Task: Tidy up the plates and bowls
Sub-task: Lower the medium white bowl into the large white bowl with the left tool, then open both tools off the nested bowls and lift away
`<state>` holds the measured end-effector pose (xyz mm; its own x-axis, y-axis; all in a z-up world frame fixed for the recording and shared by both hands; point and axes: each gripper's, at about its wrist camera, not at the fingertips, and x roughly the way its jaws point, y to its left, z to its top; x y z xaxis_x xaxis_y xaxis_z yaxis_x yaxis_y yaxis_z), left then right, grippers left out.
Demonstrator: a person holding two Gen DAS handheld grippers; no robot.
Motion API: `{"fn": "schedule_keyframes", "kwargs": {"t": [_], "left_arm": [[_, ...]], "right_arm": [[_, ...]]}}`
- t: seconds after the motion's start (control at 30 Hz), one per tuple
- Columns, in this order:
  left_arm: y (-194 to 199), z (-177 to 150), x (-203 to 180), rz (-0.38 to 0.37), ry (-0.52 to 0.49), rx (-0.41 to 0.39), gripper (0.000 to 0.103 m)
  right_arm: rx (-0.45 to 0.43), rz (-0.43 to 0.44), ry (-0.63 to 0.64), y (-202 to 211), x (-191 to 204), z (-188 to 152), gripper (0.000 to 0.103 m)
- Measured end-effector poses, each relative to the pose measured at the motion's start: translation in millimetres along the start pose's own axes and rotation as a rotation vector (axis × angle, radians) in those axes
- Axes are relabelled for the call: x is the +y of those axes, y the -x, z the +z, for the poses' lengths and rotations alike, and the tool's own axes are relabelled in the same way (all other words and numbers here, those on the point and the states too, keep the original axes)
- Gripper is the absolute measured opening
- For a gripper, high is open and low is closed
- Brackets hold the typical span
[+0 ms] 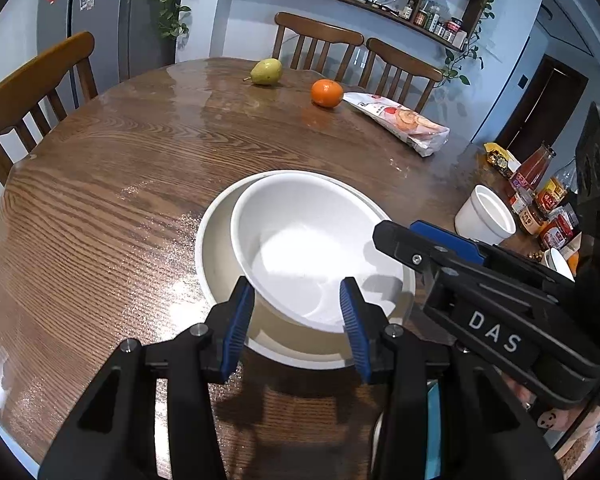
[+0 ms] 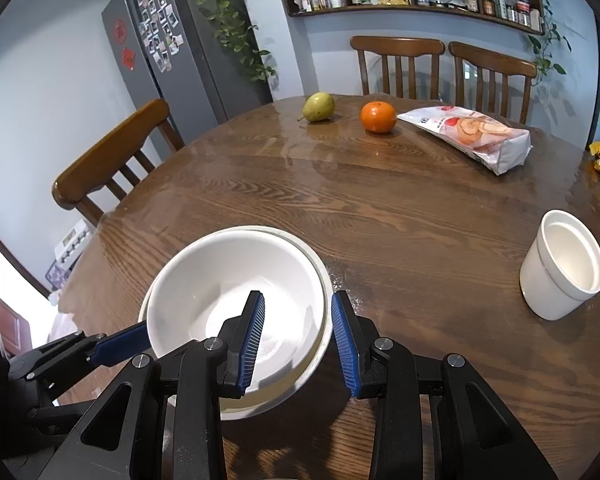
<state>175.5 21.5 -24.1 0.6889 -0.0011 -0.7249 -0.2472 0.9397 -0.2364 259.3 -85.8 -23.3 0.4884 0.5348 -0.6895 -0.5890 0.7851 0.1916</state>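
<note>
The right gripper (image 1: 396, 236), lettered "DAS" on its black body, and the left gripper (image 1: 298, 312) each stand with jaws narrow, apparently clamping opposite rims of the smooth white inner bowl (image 1: 308, 240). It sits tilted inside a larger white bowl (image 1: 216, 264) near-centre on the wood-grain round table (image 1: 120, 168); a white ribbed cup (image 2: 560, 268) stands right.

Soft daylight, tabletop (image 1: 140, 168) glare, fisheye-warped edges

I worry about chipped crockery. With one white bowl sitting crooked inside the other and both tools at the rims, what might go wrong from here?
1. The inner bowl lies tilted and off-centre in the outer bowl; nudged, it may drop and clack against it.
2. The right tool seems to straddle both rims, so a lift may drag the outer bowl along.
3. The left tool works close by; the two may bump.
</note>
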Motion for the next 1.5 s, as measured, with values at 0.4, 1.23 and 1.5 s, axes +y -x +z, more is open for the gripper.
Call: {"fn": "schedule_keyframes", "kwargs": {"t": [0.4, 1.23, 1.5], "left_arm": [[-2.3, 1.4, 0.8, -0.005, 0.0, 0.003, 0.044], [12.4, 14.6, -7.5, -0.042, -0.013, -0.005, 0.052], [35.8, 34.1, -29.2, -0.109, -0.045, -0.085, 0.062]], "right_arm": [[0.002, -0.004, -0.013, 1.1, -2.2, 0.5, 0.037], [-0.015, 0.032, -0.062, 13.1, -13.5, 5.9, 0.037], [-0.101, -0.017, -0.126, 34.8, -45.4, 10.4, 0.052]]}}
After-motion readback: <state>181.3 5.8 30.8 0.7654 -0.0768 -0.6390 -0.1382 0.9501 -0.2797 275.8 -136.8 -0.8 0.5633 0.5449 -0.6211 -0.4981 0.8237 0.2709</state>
